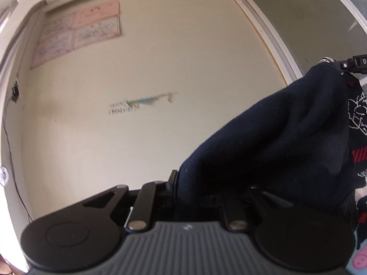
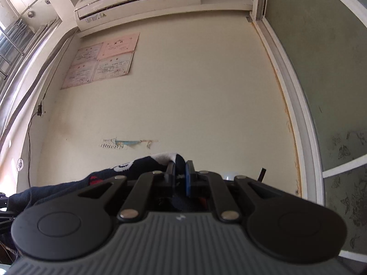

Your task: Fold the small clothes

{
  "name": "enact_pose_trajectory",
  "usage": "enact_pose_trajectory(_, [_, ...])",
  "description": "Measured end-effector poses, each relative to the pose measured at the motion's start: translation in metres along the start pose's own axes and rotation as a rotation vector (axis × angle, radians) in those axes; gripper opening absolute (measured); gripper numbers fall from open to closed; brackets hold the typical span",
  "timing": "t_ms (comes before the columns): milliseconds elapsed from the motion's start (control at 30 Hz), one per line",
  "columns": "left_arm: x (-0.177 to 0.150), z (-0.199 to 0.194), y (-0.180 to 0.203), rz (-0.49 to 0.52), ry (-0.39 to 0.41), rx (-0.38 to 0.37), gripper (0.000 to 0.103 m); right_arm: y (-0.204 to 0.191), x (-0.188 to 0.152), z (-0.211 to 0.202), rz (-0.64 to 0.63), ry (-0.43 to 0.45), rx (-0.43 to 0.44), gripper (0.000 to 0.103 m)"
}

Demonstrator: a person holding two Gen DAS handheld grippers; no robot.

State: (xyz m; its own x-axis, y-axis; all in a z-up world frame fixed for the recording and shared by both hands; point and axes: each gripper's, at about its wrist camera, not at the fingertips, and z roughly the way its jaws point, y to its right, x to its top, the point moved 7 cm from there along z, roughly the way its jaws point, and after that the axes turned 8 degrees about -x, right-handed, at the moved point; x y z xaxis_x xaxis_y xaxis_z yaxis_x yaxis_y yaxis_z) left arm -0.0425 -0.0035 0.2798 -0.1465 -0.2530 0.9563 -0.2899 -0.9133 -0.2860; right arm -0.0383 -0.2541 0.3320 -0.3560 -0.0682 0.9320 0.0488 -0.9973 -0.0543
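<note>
garment (image 1: 286, 137), dark navy, is hanging in the air between my claws. i'm clamping the left claw (image 1: 183, 183) on one edge, its length running rightward to the right claw (image 2: 180, 171), clamping the other end, both equally near.

Two wrist cameras, each seated just behind its own claw, both tilted up at one cream wall
Left view looks over the left gripper (image 1: 181, 183); right view looks over the right gripper (image 2: 180, 171), close behind the fingers. Both share the pink wall notices (image 2: 103, 59), the torn tape mark (image 1: 142, 102) and the dark garment (image 1: 286, 137)
</note>
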Motion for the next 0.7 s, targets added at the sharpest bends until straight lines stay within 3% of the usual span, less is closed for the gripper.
enact_pose_trajectory(133, [-0.067, 0.054, 0.015, -0.022, -0.245, -0.135, 0.02, 0.012, -0.078, 0.029, -0.013, -0.188, -0.052, 0.012])
enact_pose_trajectory(200, [-0.119, 0.091, 0.026, -0.052, -0.411, -0.186, 0.032, 0.017, -0.145, 0.053, -0.059, -0.336, -0.099, 0.015])
enact_pose_trajectory(300, [-0.205, 0.123, 0.038, -0.085, -0.635, -0.151, 0.036, 0.028, -0.259, 0.067, -0.248, -0.569, -0.214, 0.022])
enact_pose_trajectory(367, [-0.231, 0.109, 0.044, -0.128, -0.652, -0.164, 0.035, 0.033, -0.303, 0.054, -0.267, -0.677, -0.207, 0.022])
enact_pose_trajectory(433, [-0.239, 0.082, 0.044, -0.136, -0.605, -0.177, 0.036, 0.034, -0.33, 0.026, -0.196, -0.753, -0.12, 0.023])
enact_pose_trajectory(500, [-0.239, 0.054, 0.043, -0.132, -0.569, -0.179, 0.047, 0.025, -0.339, 0.004, -0.152, -0.793, -0.011, 0.034])
enact_pose_trajectory(567, [-0.237, 0.033, 0.05, -0.142, -0.557, -0.236, 0.057, 0.005, -0.347, -0.013, -0.094, -0.828, 0.12, 0.048])
enact_pose_trajectory(700, [-0.254, 0.022, 0.075, -0.081, -0.641, -0.277, 0.081, -0.045, -0.354, -0.029, -0.094, -0.851, 0.302, 0.061])
